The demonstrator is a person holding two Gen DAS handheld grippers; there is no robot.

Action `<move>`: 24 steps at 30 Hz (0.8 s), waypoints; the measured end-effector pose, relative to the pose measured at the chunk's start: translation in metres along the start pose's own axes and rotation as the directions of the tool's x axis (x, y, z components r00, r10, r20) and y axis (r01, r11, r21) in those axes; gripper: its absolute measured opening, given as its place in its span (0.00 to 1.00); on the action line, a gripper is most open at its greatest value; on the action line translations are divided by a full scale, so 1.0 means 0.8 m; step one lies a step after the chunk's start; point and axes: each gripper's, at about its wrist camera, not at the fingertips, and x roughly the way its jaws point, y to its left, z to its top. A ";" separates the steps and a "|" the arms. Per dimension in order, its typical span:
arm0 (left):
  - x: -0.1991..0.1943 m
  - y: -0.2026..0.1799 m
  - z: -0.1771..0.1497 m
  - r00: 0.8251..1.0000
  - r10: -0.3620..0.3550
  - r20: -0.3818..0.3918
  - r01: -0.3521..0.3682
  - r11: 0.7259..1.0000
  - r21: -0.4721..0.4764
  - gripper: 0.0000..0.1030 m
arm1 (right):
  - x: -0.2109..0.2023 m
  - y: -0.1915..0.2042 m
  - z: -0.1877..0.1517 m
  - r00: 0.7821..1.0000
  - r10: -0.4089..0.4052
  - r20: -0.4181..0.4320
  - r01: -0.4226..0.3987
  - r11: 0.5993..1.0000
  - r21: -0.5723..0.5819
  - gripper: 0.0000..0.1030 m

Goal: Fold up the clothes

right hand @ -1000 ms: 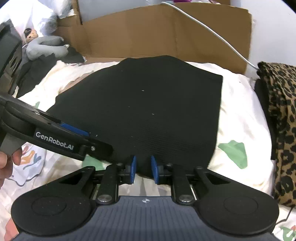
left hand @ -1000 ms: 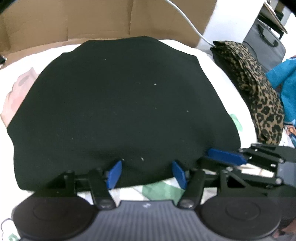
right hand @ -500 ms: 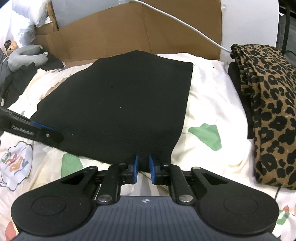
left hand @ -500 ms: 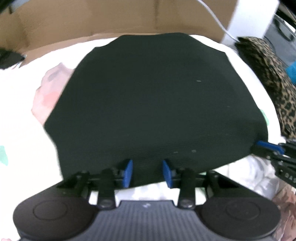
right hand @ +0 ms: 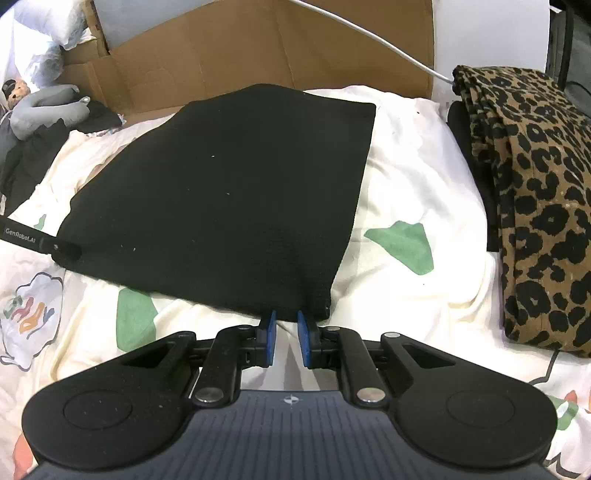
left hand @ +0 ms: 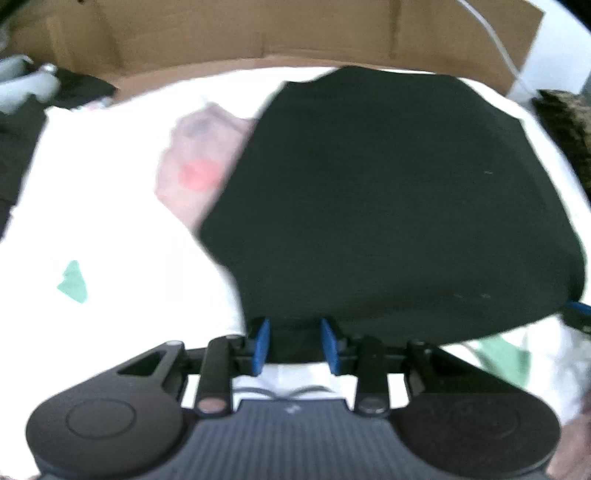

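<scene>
Black garment (right hand: 225, 199): dark ribbed knit cloth, spread flat on the printed bed sheet (right hand: 402, 192); roughly four-sided, wider at the near edge; a few pale lint specks on its surface.
Position: middle of the sheet, its far edge close to the cardboard sheet (right hand: 258, 48); well apart from the leopard-print garment (right hand: 532, 192) at the right.
Left gripper (left hand: 294, 343): at the near left corner of the black garment (left hand: 388, 206); blue pads (left hand: 261, 341) stand on either side of the hem, with a fold of the dark cloth between them; jaws closing; whether the pads already press the cloth I cannot tell, as this view is blurred.
Left gripper seen from the right wrist view (right hand: 61, 249): its black finger lies against the garment's left edge.
Right gripper (right hand: 286, 334): at the near right corner; blue pads (right hand: 271, 338) a narrow gap apart, tips at the hem; the cloth edge reaches the tips, but pale sheet shows through the gap, so a grip cannot be confirmed.
Bed sheet: cream, wrinkled, printed with green patches and coloured figures.
Leopard-print garment: folded pile, resting over a dark item at the sheet's right edge.
Cardboard sheet: brown, standing behind the bed; a white cable (right hand: 373, 35) runs across it.
Far left: grey plush toy (right hand: 44, 107) lying on dark clothing (right hand: 26, 162).
</scene>
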 end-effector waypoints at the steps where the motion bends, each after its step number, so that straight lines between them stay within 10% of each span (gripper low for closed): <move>1: 0.000 0.006 0.001 1.000 0.019 -0.006 -0.019 1.000 -0.020 0.36 | 0.000 -0.001 0.000 1.000 0.002 -0.001 -0.002 1.000 0.004 0.18; 12: -0.029 0.027 0.046 1.000 0.005 0.009 -0.005 0.999 0.054 0.37 | -0.017 -0.016 -0.006 0.998 0.051 0.021 -0.053 0.991 0.119 0.29; 24: -0.091 0.074 0.071 0.998 -0.045 0.046 0.043 0.998 0.054 0.61 | -0.022 -0.036 -0.004 0.995 0.089 0.048 -0.098 0.960 0.264 0.40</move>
